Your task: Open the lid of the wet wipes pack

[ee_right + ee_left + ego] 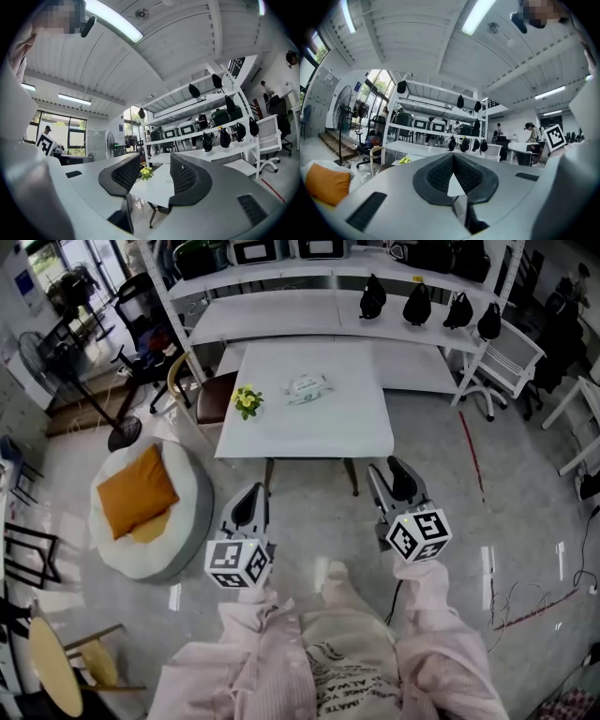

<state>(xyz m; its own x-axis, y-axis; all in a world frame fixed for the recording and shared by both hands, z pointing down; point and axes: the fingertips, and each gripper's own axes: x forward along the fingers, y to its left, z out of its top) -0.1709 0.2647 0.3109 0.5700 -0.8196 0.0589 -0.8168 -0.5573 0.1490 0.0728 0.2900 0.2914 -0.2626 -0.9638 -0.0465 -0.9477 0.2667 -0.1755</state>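
The wet wipes pack (307, 388) lies flat on the white table (309, 432), a little right of a small pot of yellow flowers (247, 400). Both grippers are held level over the floor, short of the table's near edge and apart from the pack. My left gripper (252, 495) has its jaws together at the tips (453, 157) with nothing between them. My right gripper (390, 471) stands open and empty. In the right gripper view the table (157, 190) and the flowers (146, 172) show through the gap between its jaws (154, 169).
A white beanbag with an orange cushion (141, 507) sits on the floor at the left. A chair (208, 395) stands at the table's left side. White shelving with black bags (412, 301) runs behind the table. A standing fan (120, 432) and a white office chair (511, 362) flank it.
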